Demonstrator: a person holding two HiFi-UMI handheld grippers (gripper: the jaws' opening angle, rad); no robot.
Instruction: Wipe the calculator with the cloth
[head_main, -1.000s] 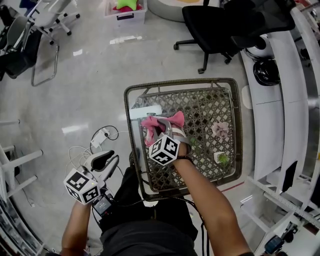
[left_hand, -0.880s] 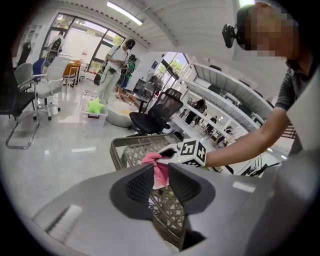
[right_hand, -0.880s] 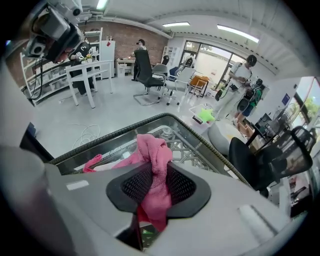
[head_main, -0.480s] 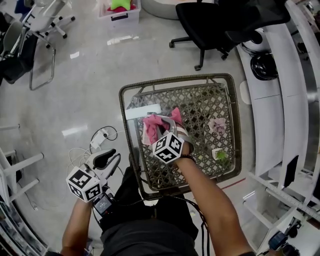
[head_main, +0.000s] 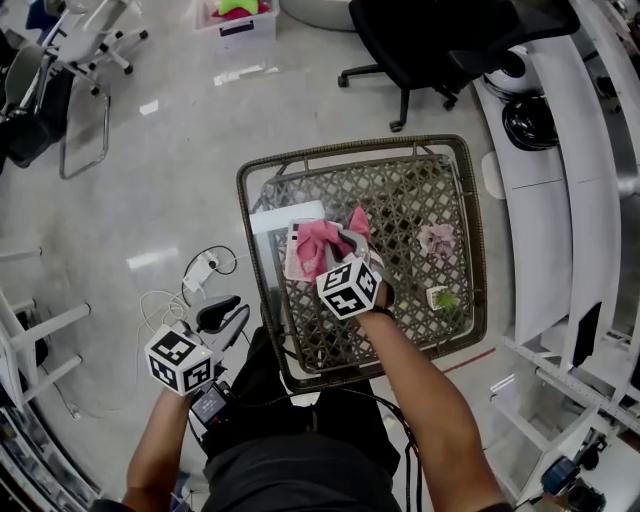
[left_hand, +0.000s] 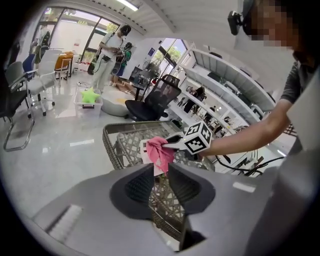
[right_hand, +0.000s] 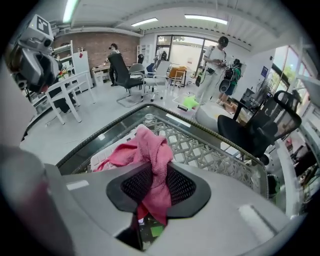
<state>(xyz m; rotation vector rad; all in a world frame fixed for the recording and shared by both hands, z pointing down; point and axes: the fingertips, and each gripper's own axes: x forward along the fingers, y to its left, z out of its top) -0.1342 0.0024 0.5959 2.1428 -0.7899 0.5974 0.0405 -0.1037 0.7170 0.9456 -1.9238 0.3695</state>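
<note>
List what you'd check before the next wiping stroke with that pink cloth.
1. Cloth grip: ok. The right hand-held gripper is shut on the pink cloth.
2. Cloth on target: ok. It lies over the white calculator.
3. Calculator steadied: not ok. Nothing holds it down.
4. Left hand-held gripper: ok. Its jaws are apart and empty, and it is off the wicker table.
5. Wiping path: ok. The small green-and-white object sits well to the side.
6. Calculator's cleanliness: cannot tell, since the cloth covers most of it.
</note>
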